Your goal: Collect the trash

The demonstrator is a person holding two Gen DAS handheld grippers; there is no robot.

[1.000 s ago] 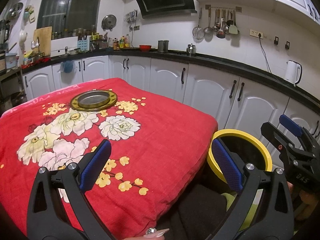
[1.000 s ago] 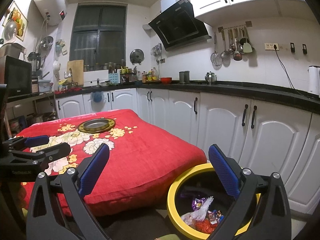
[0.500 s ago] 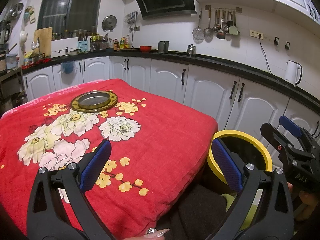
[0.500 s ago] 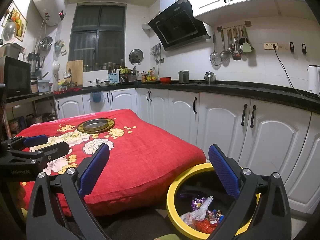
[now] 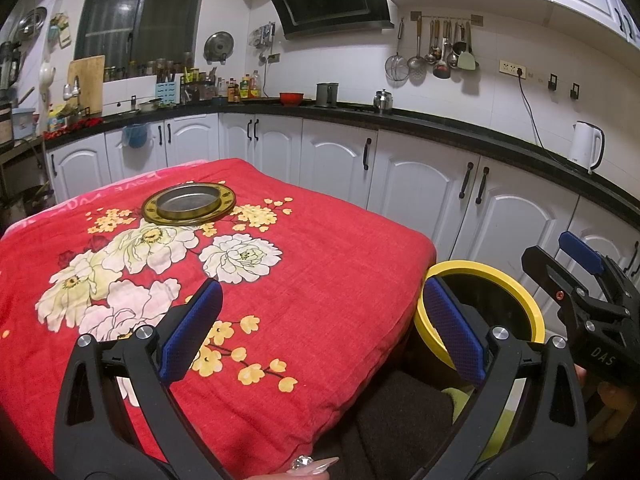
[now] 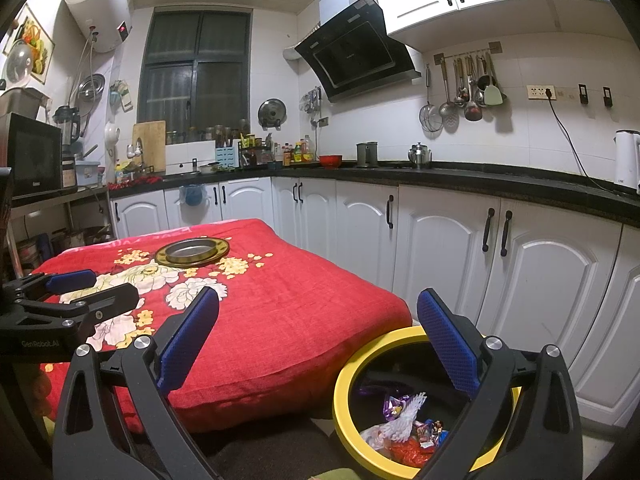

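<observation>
Below the right tool [image 6: 318, 344], trash [image 6: 404, 432] fills bin [image 6: 348, 364].

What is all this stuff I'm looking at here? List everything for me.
Table cloth: one, red with white and yellow flowers, over the table.
Metal dish: one, silver on a gold plate, far side of the cloth.
Bin: one, yellow rim, on the floor by the table corner.
Wrappers: several, mixed colours, inside the bin.
Kettle: one, white, on the counter at right.
Utensils: several, hanging on the wall rail.
Left gripper: black with blue pads, jaws open, empty.
Right gripper: the same, open, empty.
</observation>
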